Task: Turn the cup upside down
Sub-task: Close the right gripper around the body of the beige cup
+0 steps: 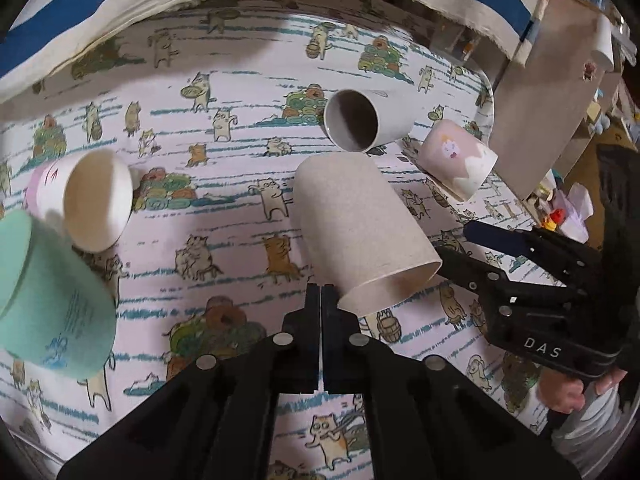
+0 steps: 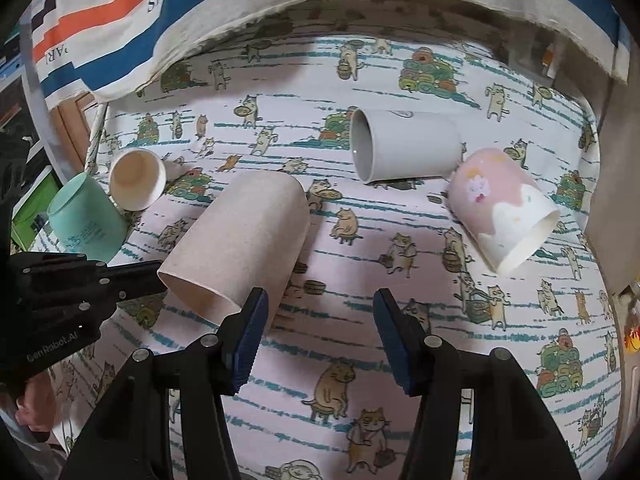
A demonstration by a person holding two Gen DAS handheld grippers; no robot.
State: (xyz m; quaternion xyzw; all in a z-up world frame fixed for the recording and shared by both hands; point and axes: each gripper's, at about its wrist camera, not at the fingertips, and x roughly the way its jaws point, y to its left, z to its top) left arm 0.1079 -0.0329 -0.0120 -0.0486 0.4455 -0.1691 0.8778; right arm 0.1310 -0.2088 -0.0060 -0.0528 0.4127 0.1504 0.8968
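On the bench [image 2: 360, 360], left to right: the left tool [image 1: 322, 300] is closed on nothing beside the beige cup [image 2: 240, 240], which lies on its side, unflipped. The right tool [image 2: 320, 340] is wide open, empty.

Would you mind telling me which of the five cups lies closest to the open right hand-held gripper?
The beige speckled cup, lying on its side with its open rim beside the right hand-held gripper; the grey, pink, cream and mint cups lie farther away.
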